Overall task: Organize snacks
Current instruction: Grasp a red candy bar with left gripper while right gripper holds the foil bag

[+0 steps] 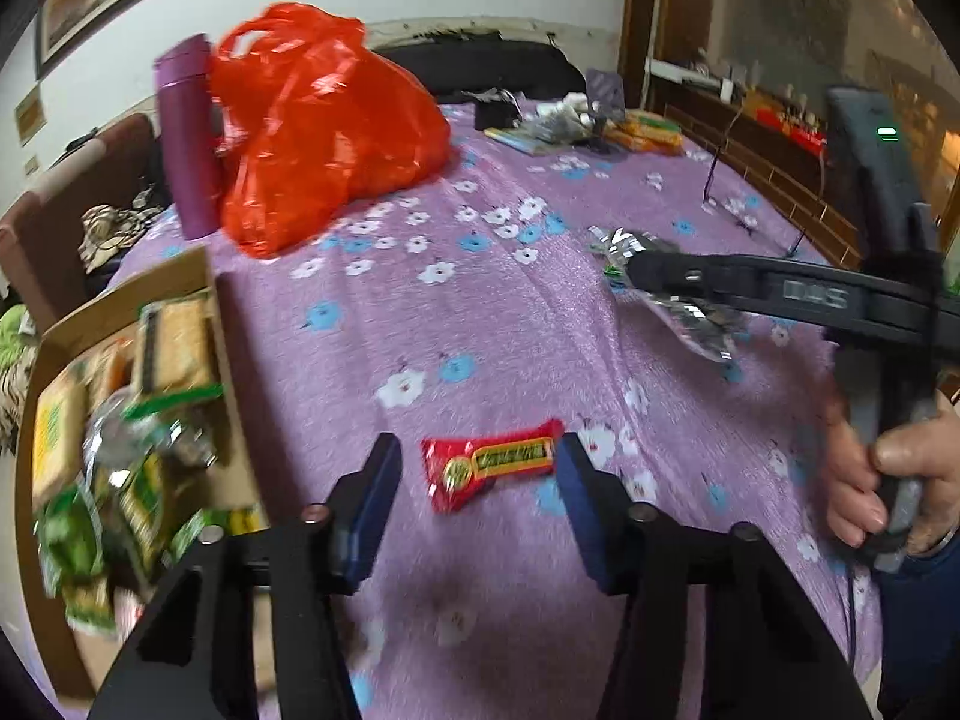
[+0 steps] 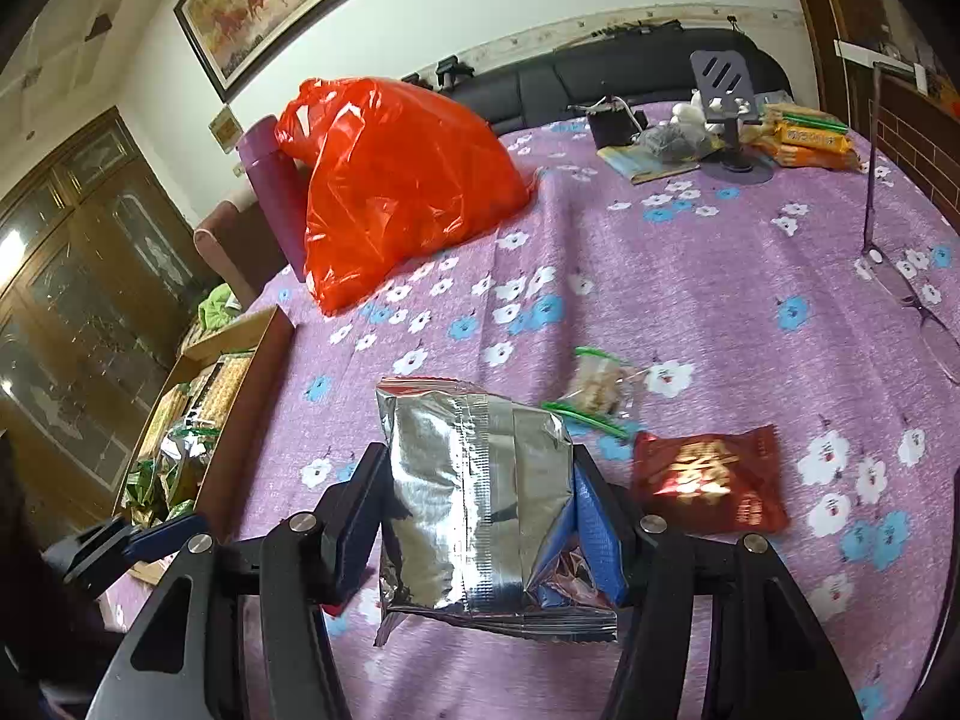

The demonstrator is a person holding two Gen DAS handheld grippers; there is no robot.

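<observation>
My left gripper [image 1: 477, 468] is open, its fingers on either side of a small red snack bar [image 1: 489, 469] lying on the purple flowered cloth. My right gripper [image 2: 477, 480] is shut on a silver foil snack bag [image 2: 474, 504] and holds it above the cloth; the same bag [image 1: 672, 294] shows in the left wrist view held at the right. A cardboard box [image 1: 198, 276] with several green and yellow snack packs stands at the left edge; it also shows in the right wrist view [image 2: 252, 384].
A red plastic bag [image 1: 318, 126] and a purple bottle [image 1: 186, 132] stand at the back left. A dark red packet [image 2: 711, 480] and a clear pack with green ends [image 2: 597, 390] lie right of my right gripper. Glasses [image 2: 918, 300], a phone stand [image 2: 729, 114] and orange packs [image 2: 804, 138] lie farther back.
</observation>
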